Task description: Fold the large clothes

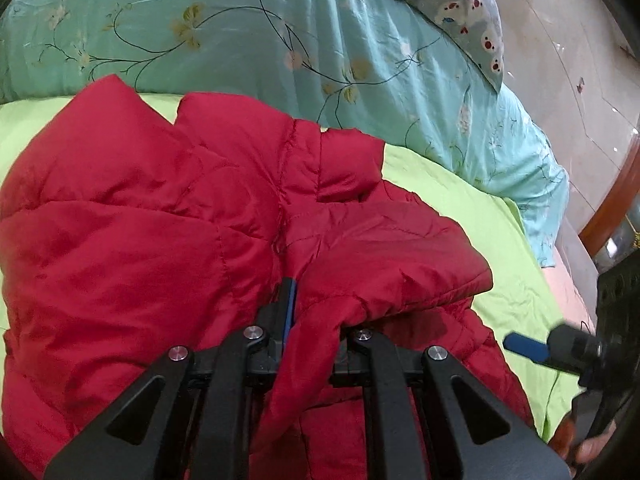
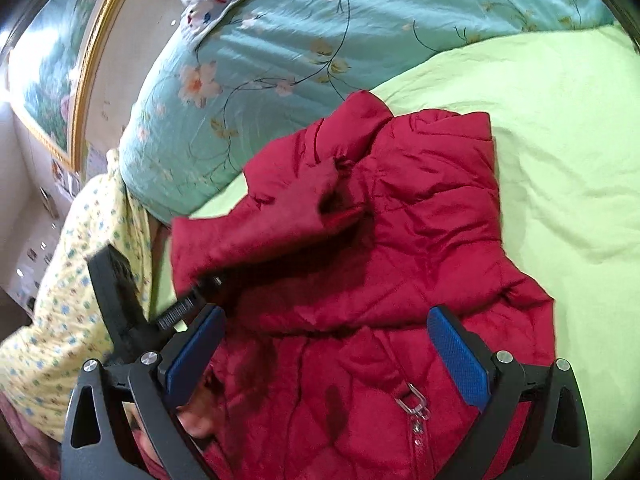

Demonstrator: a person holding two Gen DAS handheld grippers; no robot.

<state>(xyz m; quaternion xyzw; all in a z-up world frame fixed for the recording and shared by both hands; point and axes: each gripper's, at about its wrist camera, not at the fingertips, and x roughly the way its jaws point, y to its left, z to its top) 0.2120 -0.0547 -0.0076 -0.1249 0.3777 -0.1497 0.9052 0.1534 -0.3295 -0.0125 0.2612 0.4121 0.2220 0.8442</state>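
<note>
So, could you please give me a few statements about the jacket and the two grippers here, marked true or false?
1. The left gripper is clamped on a fold of the red jacket. True.
2. The right gripper is shut on the jacket. False: its blue pads stand wide apart above the fabric.
3. The jacket lies on a green sheet. True.
4. The floral quilt is pink. False: it is teal.
5. A metal zipper pull shows near the right gripper. True.
</note>
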